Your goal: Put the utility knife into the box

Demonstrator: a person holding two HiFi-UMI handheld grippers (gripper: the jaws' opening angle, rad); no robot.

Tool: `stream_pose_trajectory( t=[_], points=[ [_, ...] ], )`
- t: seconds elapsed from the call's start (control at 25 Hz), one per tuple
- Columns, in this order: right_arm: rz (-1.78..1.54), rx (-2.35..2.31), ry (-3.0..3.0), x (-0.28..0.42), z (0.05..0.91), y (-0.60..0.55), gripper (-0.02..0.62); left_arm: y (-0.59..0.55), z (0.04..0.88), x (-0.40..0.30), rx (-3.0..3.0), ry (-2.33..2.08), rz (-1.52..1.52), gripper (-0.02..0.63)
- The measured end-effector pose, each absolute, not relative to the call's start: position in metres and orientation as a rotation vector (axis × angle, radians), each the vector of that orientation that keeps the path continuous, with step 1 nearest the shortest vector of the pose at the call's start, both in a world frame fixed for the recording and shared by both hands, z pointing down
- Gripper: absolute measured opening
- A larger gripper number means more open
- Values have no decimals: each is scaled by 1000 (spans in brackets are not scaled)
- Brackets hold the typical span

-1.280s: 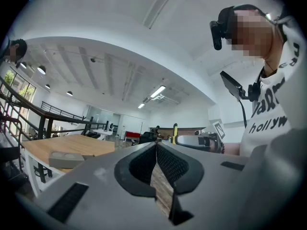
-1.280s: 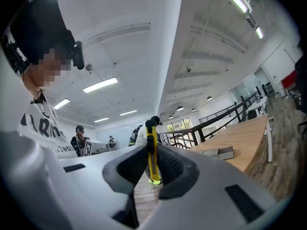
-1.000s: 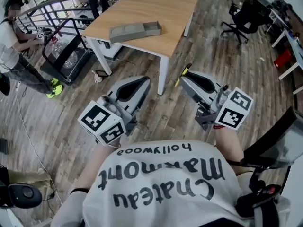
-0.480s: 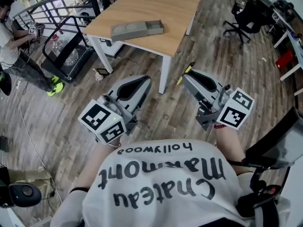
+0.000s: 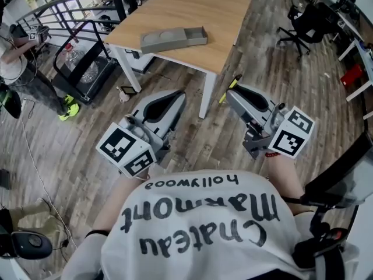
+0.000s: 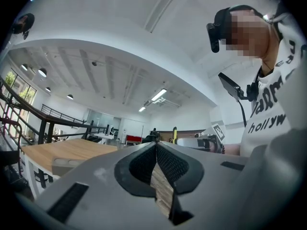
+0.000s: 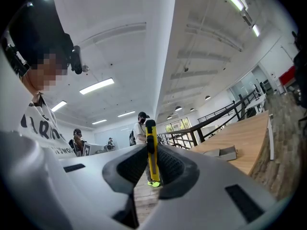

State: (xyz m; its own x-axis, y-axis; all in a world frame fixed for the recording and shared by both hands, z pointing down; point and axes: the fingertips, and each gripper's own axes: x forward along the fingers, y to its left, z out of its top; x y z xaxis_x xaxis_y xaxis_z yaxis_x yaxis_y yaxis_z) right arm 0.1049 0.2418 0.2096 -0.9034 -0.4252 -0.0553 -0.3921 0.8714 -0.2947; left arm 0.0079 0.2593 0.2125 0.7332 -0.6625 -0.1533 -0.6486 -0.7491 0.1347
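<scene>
A yellow utility knife [image 7: 152, 150] stands upright between the jaws of my right gripper [image 7: 151, 163], which is shut on it. In the head view its tip [image 5: 233, 84] pokes out past the right gripper [image 5: 230, 93]. The grey box [image 5: 172, 38] lies on the wooden table [image 5: 192, 7] ahead, its drawer slid out to the right; it also shows small in the right gripper view as the box [image 7: 226, 153]. My left gripper [image 5: 176, 98] is held level beside the right one, over the floor. Its jaws [image 6: 156, 146] are shut with nothing in them.
A black trolley [image 5: 84, 63] with a water bottle stands left of the table, next to a railing. A person [image 5: 17, 69] stands at the far left. A black office chair [image 5: 303, 23] is at the back right. Wooden floor lies between me and the table.
The table and box have shifted slightly right and nearer in the head view. The person at the left has slid towards the frame edge. Both grippers keep their pose and hold.
</scene>
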Motion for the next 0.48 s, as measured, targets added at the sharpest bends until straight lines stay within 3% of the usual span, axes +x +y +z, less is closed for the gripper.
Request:
stream_pose_trajectory(
  t=[0.48],
  points=[
    [-472,-673,2941,80,232,233,63,247,238,-14,2810,-1030,-244,9]
  ],
)
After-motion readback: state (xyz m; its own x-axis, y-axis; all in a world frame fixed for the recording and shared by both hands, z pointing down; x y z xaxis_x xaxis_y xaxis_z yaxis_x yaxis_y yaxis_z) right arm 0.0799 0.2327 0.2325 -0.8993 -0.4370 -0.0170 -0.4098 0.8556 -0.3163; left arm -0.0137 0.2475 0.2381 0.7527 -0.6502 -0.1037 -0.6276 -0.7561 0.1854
